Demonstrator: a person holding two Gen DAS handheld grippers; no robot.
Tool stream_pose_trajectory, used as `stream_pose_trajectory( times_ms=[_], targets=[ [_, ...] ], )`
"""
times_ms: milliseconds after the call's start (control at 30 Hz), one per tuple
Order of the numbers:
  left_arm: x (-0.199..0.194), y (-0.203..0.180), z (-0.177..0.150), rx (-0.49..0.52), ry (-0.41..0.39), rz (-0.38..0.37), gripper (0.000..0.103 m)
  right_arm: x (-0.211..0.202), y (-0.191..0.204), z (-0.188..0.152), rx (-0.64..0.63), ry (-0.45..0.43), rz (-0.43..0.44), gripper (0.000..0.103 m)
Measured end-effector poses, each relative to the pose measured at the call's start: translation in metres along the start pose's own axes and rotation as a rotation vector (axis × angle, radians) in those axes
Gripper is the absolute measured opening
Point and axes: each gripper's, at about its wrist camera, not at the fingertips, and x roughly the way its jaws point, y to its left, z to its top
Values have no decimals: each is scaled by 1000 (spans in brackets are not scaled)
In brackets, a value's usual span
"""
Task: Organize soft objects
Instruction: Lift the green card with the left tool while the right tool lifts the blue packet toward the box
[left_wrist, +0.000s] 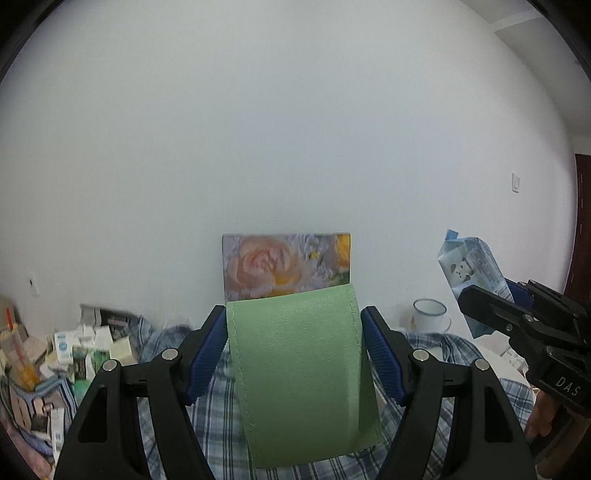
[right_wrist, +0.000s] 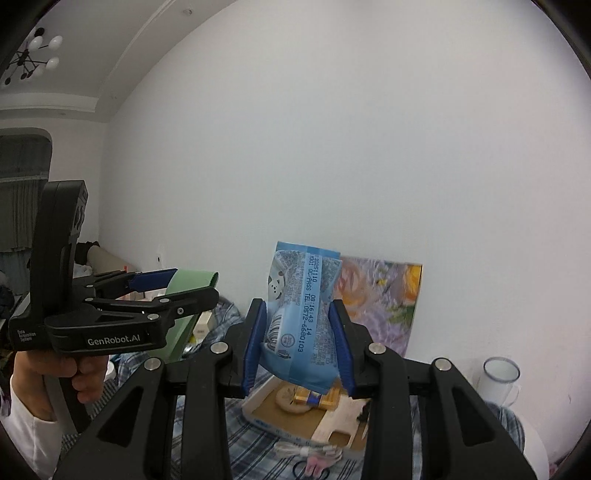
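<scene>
My left gripper (left_wrist: 293, 317) is shut on a pale green, leather-like soft pad (left_wrist: 299, 376), and the blue pads press its two side edges. The pad curves up and away from the camera. In the right wrist view the same gripper (right_wrist: 192, 286) sits at the left, with the green pad (right_wrist: 197, 277) bent between its fingers. My right gripper (right_wrist: 296, 310) is shut on a light blue soft tissue packet (right_wrist: 303, 280), which stands upright and is squeezed at its middle. From the left wrist view that gripper (left_wrist: 487, 295) and the packet (left_wrist: 469, 266) are at the right. Both are held up in front of a white wall.
A floral canvas (left_wrist: 284, 266) leans on the wall behind. Below lies a blue plaid cloth (left_wrist: 221, 424), with a white enamel mug (left_wrist: 428, 317) at the right and several small boxes heaped (left_wrist: 74, 350) at the left. An open cardboard box (right_wrist: 266, 410) and a white cable (right_wrist: 306, 452) lie under the right gripper.
</scene>
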Motion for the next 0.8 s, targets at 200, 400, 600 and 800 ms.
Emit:
stream_pose_trajectory(
  times_ms=[200,400,600,800],
  targets=[
    [10,-5,28,46,-56,-6,75,12,-8,25,-28,-44,-15,34],
    [28,-8,50,53,-82,-23,75,26,-15,44,-46,-80,-24,34],
    [47,-5,61,45,-93,-42,75,39,-19,51,-32,-94,-23,34],
    [80,4,64,13,-64,-57,75,54,-26,46,2,-92,-23,34]
  ],
)
